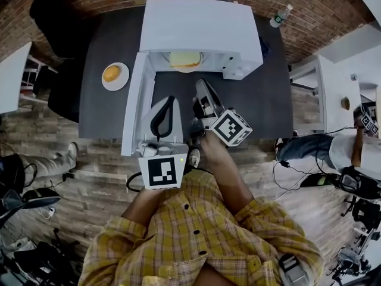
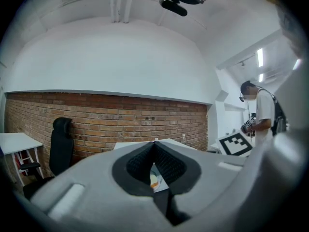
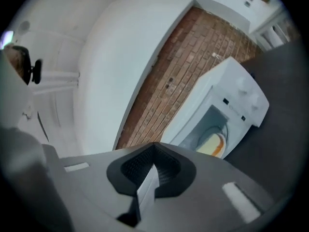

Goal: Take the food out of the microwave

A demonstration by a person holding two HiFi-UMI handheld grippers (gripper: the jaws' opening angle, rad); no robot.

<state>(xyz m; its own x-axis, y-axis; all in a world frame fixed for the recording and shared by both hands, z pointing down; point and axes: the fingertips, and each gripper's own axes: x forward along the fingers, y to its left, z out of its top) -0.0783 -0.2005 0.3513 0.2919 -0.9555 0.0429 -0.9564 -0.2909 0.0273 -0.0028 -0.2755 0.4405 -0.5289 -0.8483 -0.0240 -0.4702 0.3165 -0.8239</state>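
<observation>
The white microwave (image 1: 202, 25) stands at the back of the dark table (image 1: 107, 112), its door (image 1: 134, 100) swung open to the left. Inside it lies a plate with a pale sandwich (image 1: 186, 59), which also shows in the right gripper view as the sandwich (image 3: 215, 144) in the open microwave (image 3: 231, 91). My left gripper (image 1: 171, 98) is shut and empty in front of the door. My right gripper (image 1: 199, 83) is beside it, rolled over, shut, short of the opening. In their own views both the left gripper (image 2: 154, 143) and the right gripper (image 3: 155, 144) hold nothing.
A white plate with an orange bun (image 1: 115, 75) sits on the table left of the door. A bottle (image 1: 280, 15) stands at the table's back right. A black chair (image 1: 53, 16) and white side tables (image 1: 330, 94) flank the table. Another person (image 1: 357, 148) is at the right.
</observation>
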